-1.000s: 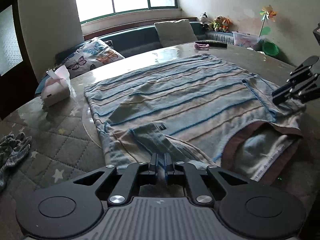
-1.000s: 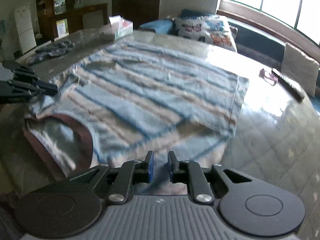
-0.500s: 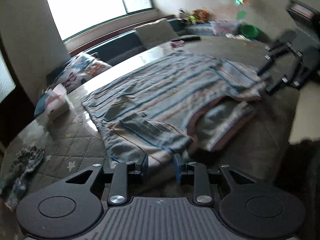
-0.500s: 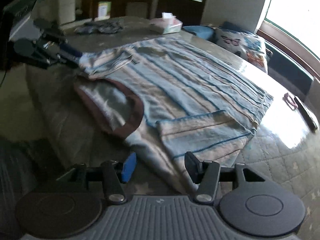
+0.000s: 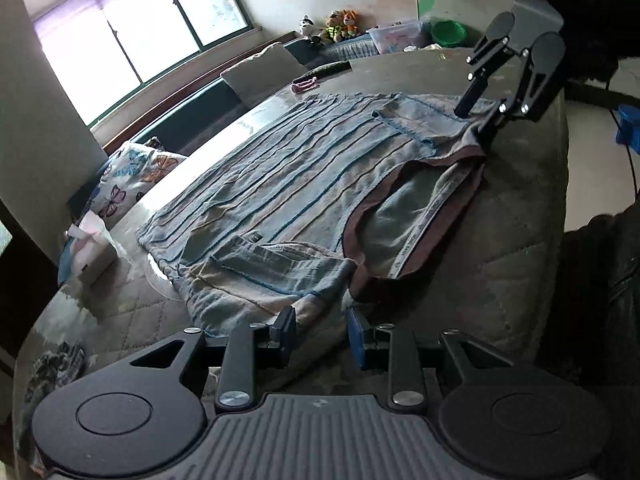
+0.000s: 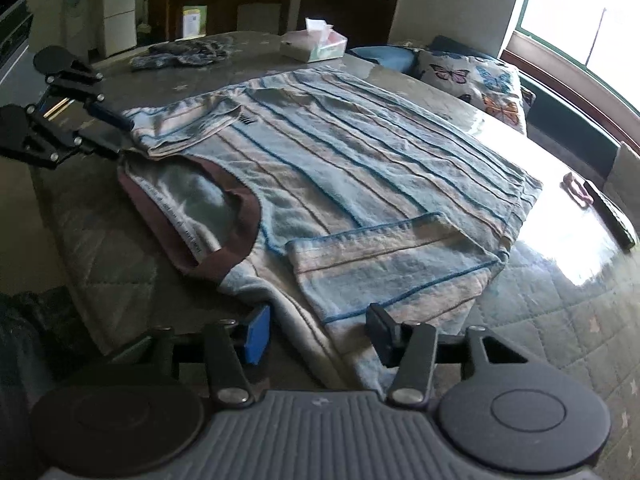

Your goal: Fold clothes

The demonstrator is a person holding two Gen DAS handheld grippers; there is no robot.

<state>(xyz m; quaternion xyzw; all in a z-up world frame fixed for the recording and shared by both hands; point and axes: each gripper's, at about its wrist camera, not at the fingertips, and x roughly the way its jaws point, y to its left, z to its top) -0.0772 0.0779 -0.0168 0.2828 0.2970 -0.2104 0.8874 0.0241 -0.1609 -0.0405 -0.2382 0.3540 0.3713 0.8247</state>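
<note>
tissue box (image 6: 313, 45): open-topped, white tissue is seen sticking up out of it; placed at the far end of the table (image 6: 560, 320), well apart from the shirt.
clear bin (image 5: 394, 36): seen beyond the table by the wall; contents cannot be made out.
green bowl (image 5: 449, 32): set just beside the clear bin; inside not visible.
shirt (image 6: 360, 168): blue-and-tan striped, laid flat on the quilted table cover. Long axis is run from the brown collar (image 6: 244, 220) at the near table edge to the hem at the far side, towards the butterfly cushion (image 6: 480, 80).
sleeves: both are folded in over the body; one sleeve (image 6: 392, 264) lies across the front near the right gripper, the other sleeve (image 5: 276, 264) near the left gripper.
collar: opening is faced to the table edge; a printed inner tape is visible inside it.
left gripper (image 5: 322, 334): jaws are spread apart, nothing clamped; shirt shoulder edge is seen just ahead of the tips, and no pad is pressed on it.
right gripper (image 6: 320, 330): jaws are closing but wide apart; shirt shoulder fabric is passed between them, and the pads are not pressed on it.
dark cloth (image 6: 184, 54): bunched up on the far table end, near the tissue box.
</note>
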